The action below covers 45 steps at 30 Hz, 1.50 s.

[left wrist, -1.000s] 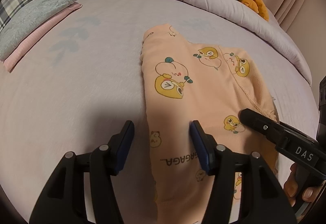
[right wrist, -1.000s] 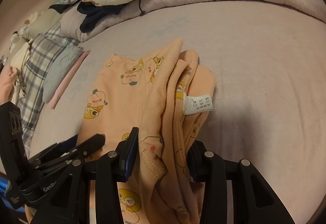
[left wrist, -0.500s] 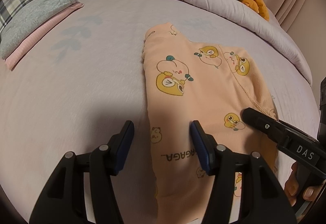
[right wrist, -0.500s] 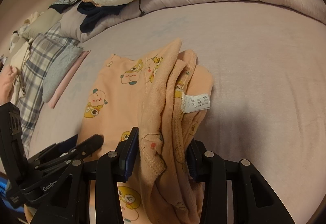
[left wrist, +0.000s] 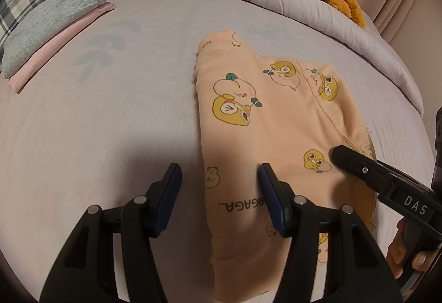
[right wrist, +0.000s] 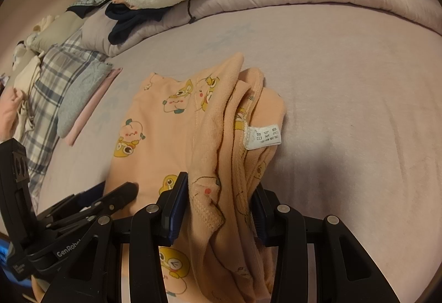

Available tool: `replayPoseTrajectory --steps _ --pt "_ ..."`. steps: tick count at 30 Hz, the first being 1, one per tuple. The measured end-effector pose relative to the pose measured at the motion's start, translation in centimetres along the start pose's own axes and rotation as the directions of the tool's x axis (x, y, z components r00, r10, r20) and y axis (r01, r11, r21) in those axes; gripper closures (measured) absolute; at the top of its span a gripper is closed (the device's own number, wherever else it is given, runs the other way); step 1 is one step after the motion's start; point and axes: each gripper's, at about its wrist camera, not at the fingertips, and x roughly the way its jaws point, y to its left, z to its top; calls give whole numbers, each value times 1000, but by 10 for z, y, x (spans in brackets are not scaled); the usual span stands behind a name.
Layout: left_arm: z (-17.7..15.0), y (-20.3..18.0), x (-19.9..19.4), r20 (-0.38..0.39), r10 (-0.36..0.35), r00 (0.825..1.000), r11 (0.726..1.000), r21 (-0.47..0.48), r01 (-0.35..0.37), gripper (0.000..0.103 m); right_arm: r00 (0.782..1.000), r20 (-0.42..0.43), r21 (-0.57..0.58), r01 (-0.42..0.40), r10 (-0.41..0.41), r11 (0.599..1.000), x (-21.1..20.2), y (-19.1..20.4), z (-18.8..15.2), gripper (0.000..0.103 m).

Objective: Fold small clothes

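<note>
Mid-fold on the bed, one garment in hand.
We clamp our right gripper (right wrist: 221,209) on the bunched edge of the peach cartoon-print cotton garment (left wrist: 265,121) lying on the lilac bedsheet (left wrist: 110,115); our left gripper (left wrist: 219,192) gapes empty; the grey and pink folded pile (left wrist: 52,35) looks done.

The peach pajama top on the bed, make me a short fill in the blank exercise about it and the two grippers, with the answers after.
1. The right gripper is shut on a bunched part of the ____ garment.
2. The left gripper is ____, its pads clear of the cloth.
3. The white care label shows in the ____ wrist view.

Answers: peach; open; right
</note>
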Motion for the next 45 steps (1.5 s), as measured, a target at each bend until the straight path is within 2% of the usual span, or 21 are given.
replayPoseTrajectory --steps 45 --pt "-6 -3 -10 -11 33 999 999 18 -32 44 1000 13 -3 19 -19 1000 -14 -4 -5 62"
